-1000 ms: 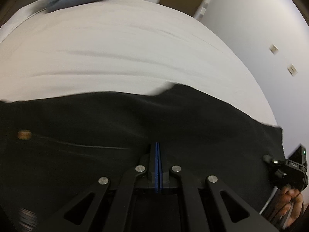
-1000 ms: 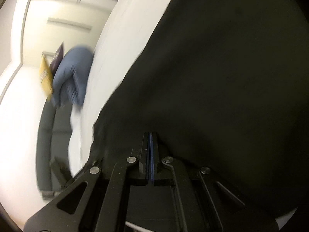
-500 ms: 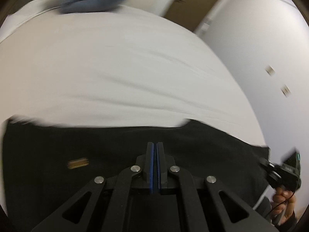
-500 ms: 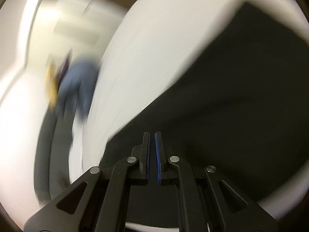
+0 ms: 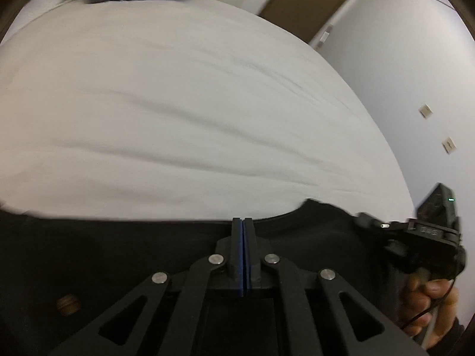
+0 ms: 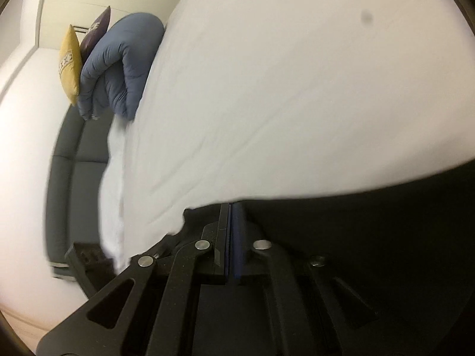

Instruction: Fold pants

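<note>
White bed (image 5: 190, 112) is seen with black pants (image 5: 118, 255) laid along its near edge.

Both tongs are pressed shut at the pants' edge: the left tongs (image 5: 242, 225) and the right tongs (image 6: 231, 210), though cloth between the pads cannot be made out. A blue blanket (image 6: 118, 65) and a yellow pillow (image 6: 69, 62) are seen at the far end.

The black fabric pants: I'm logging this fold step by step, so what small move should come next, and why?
Probably lower both hands to lay the held edge down. The left gripper and right gripper look shut on the black fabric pants, whose edge lies near the white bedsheet's near side, so setting it flat comes before releasing.
</note>
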Motion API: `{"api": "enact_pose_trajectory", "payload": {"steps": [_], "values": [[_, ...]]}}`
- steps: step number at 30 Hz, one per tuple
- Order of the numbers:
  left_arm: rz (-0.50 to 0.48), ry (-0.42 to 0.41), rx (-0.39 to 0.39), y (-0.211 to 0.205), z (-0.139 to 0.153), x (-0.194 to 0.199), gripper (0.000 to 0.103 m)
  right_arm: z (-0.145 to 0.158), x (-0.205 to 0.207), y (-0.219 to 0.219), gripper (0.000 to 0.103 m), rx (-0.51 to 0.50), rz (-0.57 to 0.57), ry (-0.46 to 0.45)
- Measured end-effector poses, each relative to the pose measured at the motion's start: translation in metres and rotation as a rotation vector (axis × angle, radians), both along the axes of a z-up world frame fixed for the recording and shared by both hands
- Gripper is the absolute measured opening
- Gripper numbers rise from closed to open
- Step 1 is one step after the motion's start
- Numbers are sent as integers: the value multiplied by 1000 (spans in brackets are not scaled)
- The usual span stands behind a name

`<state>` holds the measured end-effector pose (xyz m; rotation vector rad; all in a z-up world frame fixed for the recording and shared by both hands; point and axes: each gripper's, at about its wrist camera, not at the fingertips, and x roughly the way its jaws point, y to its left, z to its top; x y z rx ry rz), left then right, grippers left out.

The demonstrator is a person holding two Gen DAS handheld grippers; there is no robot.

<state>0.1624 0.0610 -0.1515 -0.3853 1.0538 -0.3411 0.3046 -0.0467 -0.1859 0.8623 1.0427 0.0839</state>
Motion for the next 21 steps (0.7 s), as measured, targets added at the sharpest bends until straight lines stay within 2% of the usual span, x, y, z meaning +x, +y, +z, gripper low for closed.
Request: {"api": "enact_pose_trajectory", "payload": {"steps": [1, 2, 3, 4, 5, 6, 8, 9, 10, 11, 13, 15, 18, 20, 21], "values": [[13, -16, 0, 4, 5, -6, 3, 11, 5, 11, 17, 14, 62, -14], [23, -37, 0, 7, 11, -12, 6, 33, 24, 17, 37, 27, 102, -24], [33, -53, 6, 9, 16, -19, 8, 36, 32, 45, 55, 41, 175, -36], [45, -62, 22, 11, 19, -25, 10, 35, 35, 61, 78, 48, 234, -41], [60, -71, 41, 13, 22, -30, 12, 48, 11, 49, 79, 57, 281, -43], [74, -74, 55, 17, 22, -34, 12, 38, 23, 76, 79, 67, 354, -28], [112, -55, 70, 36, 13, -40, 12, 31, 43, 93, 80, 31, 363, -2], [134, -44, 60, 41, 8, -40, 12, 30, 45, 93, 79, 58, 341, -25], [161, -44, 14, 55, 0, -41, 7, 32, 55, 87, 71, 93, 290, -47], [174, -38, -10, 66, -6, -39, 5, 34, 66, 77, 59, 81, 213, -36], [188, -41, -47, 75, -11, -37, 5, 34, 76, 57, 58, 58, 80, -20], [174, -49, -26, 69, -10, -37, 4, 45, 79, 56, 62, 58, 47, -10], [175, -58, 2, 62, -9, -41, 4, 60, 69, 93, 62, 26, 213, -17], [181, -59, 40, 56, -7, -44, 4, 67, 61, 147, 62, -2, 398, -5], [176, -59, 73, 46, -1, -42, 4, 58, 56, 177, 62, -13, 484, 11]]}}
